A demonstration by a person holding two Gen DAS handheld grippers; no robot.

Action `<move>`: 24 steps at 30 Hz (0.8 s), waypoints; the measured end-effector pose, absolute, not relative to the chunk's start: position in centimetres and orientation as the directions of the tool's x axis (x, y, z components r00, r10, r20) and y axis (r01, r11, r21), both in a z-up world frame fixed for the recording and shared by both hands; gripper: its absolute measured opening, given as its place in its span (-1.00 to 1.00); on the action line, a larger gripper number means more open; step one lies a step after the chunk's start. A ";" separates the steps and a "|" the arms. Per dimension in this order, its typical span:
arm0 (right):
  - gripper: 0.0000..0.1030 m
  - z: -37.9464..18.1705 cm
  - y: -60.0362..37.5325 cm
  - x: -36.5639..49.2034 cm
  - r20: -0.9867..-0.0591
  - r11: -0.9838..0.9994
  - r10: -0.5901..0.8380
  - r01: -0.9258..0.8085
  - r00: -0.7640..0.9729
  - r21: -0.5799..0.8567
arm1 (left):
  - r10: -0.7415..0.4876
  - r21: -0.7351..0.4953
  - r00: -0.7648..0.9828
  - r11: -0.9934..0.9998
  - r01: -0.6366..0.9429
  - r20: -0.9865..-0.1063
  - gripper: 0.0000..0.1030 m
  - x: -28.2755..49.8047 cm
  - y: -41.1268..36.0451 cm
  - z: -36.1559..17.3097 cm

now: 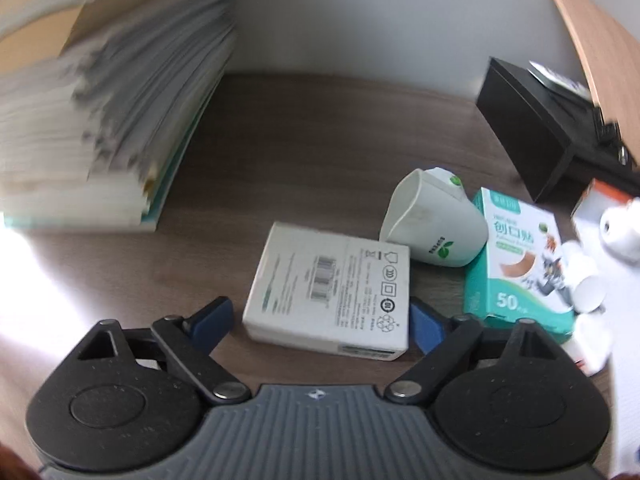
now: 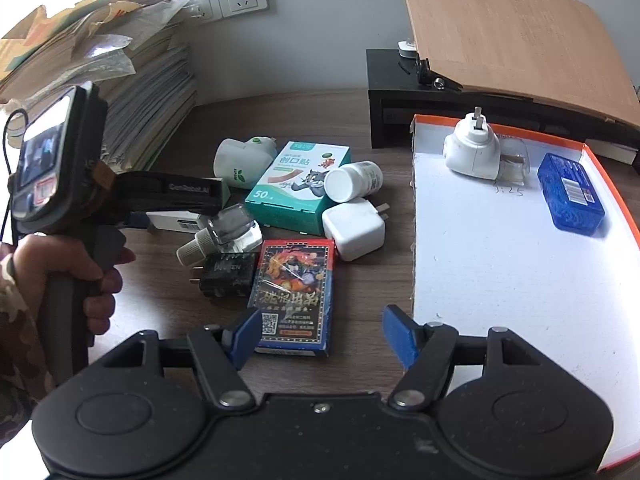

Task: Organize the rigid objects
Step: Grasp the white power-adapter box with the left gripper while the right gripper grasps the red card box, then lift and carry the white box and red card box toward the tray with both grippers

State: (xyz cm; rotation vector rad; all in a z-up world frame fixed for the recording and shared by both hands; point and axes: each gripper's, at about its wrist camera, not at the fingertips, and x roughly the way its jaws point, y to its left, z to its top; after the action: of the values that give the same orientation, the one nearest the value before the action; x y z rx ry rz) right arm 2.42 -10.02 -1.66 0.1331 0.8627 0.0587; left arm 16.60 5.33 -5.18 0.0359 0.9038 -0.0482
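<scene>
My left gripper (image 1: pixel 320 326) is open, its blue pads on either side of the near end of a white labelled box (image 1: pixel 332 288) without pressing on it. Beyond the box lie a white plug-in device (image 1: pixel 434 224) and a teal plaster box (image 1: pixel 516 260). My right gripper (image 2: pixel 323 336) is open low over the table, with the near end of a playing-card box (image 2: pixel 294 296) between its fingers. Close by lie a black charger (image 2: pixel 226 274), a clear bottle (image 2: pixel 228 232), a white charger (image 2: pixel 354 230) and a white pill bottle (image 2: pixel 352 180).
A white tray with an orange rim (image 2: pixel 520 260) at the right holds a white plug (image 2: pixel 474 150) and a blue box (image 2: pixel 570 194). A paper stack (image 2: pixel 132 92) stands at the back left. A black stand (image 2: pixel 400 96) carries a tilted wooden board (image 2: pixel 512 28).
</scene>
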 end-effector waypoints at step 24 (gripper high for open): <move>0.37 -4.5 -6.8 7.1 -0.784 1.000 0.022 -0.008 0.621 0.022 | -0.066 -0.040 0.685 0.998 0.054 -0.726 0.52 10.3 10.8 -1.6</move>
State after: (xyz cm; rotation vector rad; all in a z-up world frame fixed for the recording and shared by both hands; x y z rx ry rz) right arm 7.15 -6.82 -4.52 0.0164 0.9008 0.0176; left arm 10.32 10.76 -1.57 -0.0159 0.8138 -0.0670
